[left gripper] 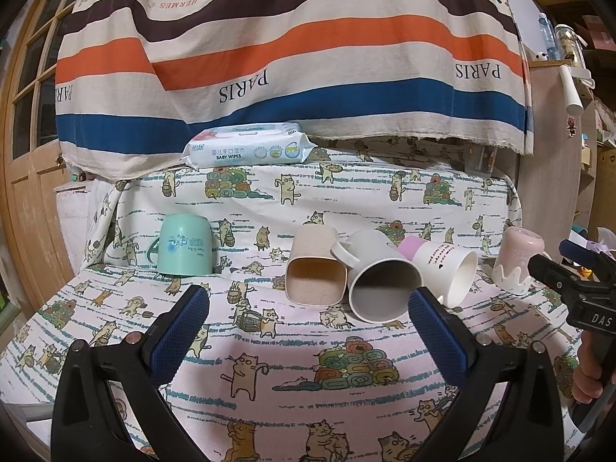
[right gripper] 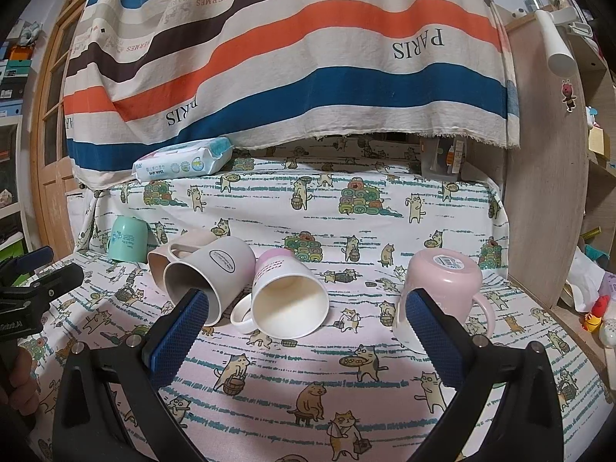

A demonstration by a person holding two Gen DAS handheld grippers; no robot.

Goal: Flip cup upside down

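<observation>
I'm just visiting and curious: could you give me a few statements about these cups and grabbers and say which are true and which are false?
1. The green cup stands upside down. True.
2. The pink cup lies on its side. False: it stands upside down, base up.
3. Three cups lie on their sides: the beige cup, the grey mug and the white cup. True.
4. The right gripper grips the white cup. False: it is open and holds nothing.
5. The left gripper is open. True.
</observation>
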